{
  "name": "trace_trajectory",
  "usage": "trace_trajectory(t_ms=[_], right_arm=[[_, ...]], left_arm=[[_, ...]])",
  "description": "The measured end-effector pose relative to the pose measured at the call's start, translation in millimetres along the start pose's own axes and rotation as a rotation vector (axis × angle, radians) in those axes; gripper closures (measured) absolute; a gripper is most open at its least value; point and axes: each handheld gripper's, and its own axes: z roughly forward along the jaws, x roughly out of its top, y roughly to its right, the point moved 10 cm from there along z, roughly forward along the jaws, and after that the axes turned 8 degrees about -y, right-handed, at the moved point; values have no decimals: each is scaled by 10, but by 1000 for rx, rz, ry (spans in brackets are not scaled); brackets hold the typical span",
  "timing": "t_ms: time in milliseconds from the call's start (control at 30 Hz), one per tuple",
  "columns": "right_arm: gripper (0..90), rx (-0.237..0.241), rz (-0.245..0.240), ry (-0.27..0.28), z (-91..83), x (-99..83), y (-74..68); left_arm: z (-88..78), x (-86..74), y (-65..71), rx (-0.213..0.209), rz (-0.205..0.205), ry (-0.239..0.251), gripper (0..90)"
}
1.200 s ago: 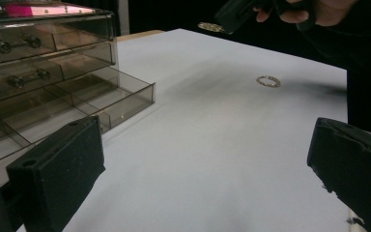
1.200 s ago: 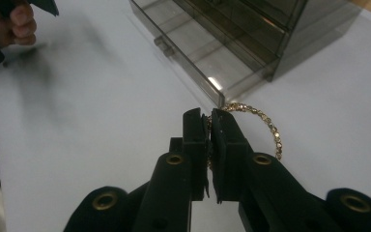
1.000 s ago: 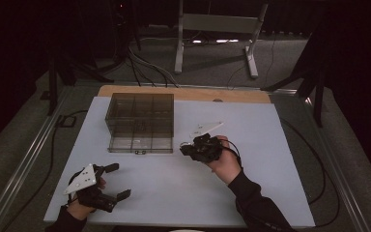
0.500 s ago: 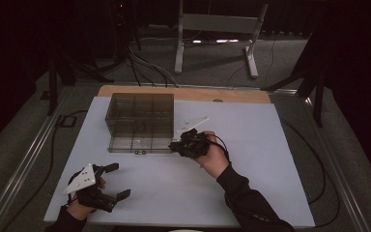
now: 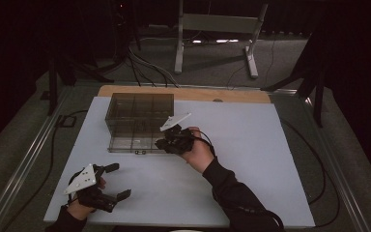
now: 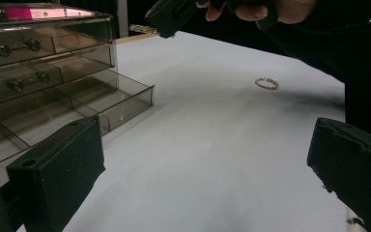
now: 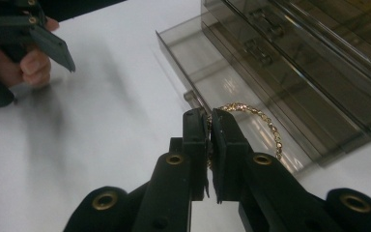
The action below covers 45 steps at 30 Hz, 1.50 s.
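Between right gripper pads, beaded gold bracelet, seemingly metal.

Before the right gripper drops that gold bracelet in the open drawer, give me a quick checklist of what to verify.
1. Grip: right gripper shut on the gold bracelet, a loop hanging free past the jaws: ok.
2. Bottom drawer of the clear organizer pulled out: ok.
3. Drawer free of other items where visible: ok.
4. Bracelet fully over the drawer: cannot tell; it hangs near the front edge.
5. Left gripper open, well away from the drawer: ok.
6. Gold ring lying loose on the table, not in the path: ok.
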Motion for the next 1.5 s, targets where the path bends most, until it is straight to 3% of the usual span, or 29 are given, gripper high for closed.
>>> trace_trajectory(t_ms=[533, 1033, 1500], right_arm=[[854, 31, -28, -11, 342, 359, -121], [853, 51, -49, 13, 632, 701, -244], [853, 39, -66, 10, 960, 859, -218]], left_arm=[[-10, 10, -1, -4, -3, 8, 6], [-6, 3, 6, -5, 2, 1, 6], [-13, 12, 0, -7, -3, 10, 6]])
